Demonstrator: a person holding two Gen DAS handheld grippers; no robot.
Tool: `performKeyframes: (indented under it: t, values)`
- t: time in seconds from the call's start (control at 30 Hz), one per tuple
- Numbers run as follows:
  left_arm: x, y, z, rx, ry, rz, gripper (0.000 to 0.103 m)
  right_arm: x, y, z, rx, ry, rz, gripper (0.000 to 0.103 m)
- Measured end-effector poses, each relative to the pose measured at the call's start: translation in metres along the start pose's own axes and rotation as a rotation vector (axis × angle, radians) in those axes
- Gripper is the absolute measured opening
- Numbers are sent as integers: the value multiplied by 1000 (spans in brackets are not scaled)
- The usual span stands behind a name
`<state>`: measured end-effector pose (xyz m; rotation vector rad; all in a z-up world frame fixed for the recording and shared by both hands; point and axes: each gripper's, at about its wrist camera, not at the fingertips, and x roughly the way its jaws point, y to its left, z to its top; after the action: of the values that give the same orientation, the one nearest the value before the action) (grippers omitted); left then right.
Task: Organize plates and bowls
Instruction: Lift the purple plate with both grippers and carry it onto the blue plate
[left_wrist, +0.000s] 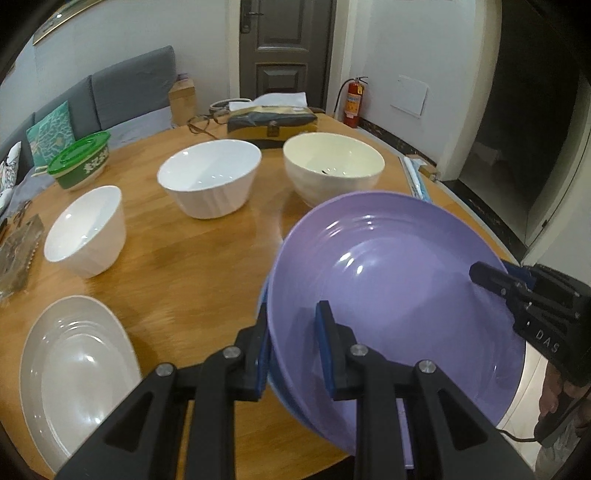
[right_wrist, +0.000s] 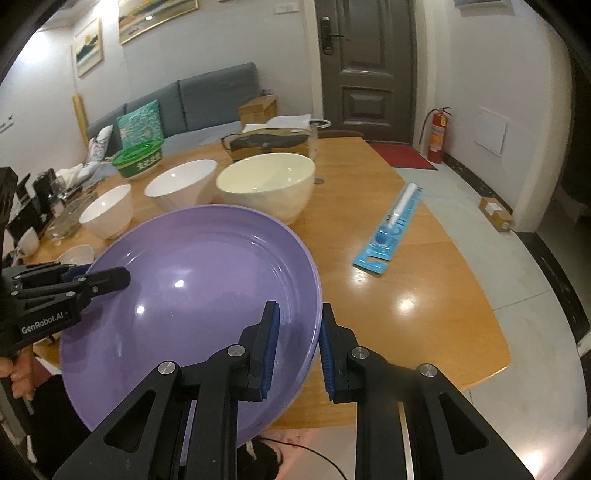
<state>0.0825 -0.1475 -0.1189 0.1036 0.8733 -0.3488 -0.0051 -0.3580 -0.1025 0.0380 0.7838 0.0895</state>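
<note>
A purple plate is held tilted above the wooden table's near edge by both grippers. My left gripper is shut on its left rim. My right gripper is shut on its right rim; the plate fills the right wrist view's lower left. The right gripper also shows at the plate's far side in the left wrist view. A grey-white plate lies at the near left. Two white bowls and a cream bowl stand behind.
A green lidded container sits at the far left. A bag lies at the table's back. A packaged toothbrush lies on the table's right part. Clutter lines the left edge.
</note>
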Motion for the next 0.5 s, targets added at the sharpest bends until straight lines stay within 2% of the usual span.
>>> performKeyframes:
  t: [0.5]
  values:
    - [15, -3, 0, 15, 20, 32, 21, 5, -6, -3, -1, 9, -11, 15]
